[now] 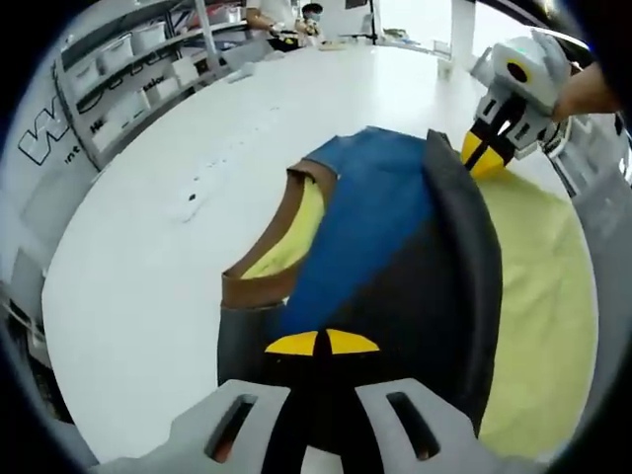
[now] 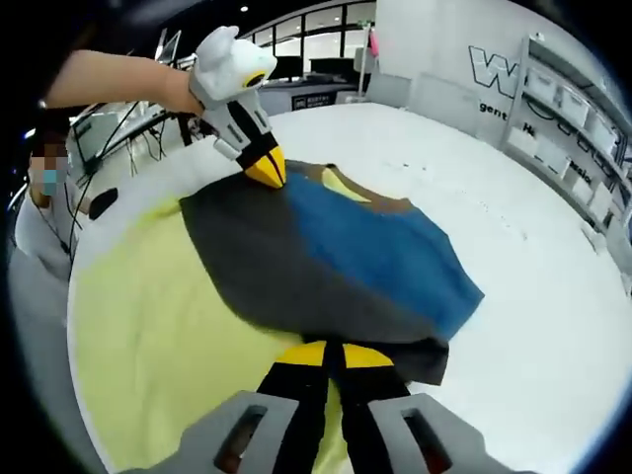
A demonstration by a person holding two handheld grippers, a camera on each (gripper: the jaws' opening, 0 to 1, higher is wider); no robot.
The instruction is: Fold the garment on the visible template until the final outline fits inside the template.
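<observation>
so the garment (image 1: 375, 237), blue and dark grey with a brown collar, lies partly folded on the yellow template (image 1: 538, 296) on the white table (image 1: 148, 286). left gripper (image 1: 321, 343) fingers are clamped on its hem at 6 o'clock; right gripper (image 2: 331, 355) fingers are pinched on the other edge. shelves (image 1: 118, 89) sit at 10 o'clock.

The garment (image 1: 395, 247) lies on the template (image 1: 538, 296), which lies flat on the desk (image 1: 148, 286). One gripper (image 1: 321, 343) holds the garment's near edge, the other (image 1: 484, 153) its far edge. Shelves (image 1: 128, 69) stand beyond the desk.
</observation>
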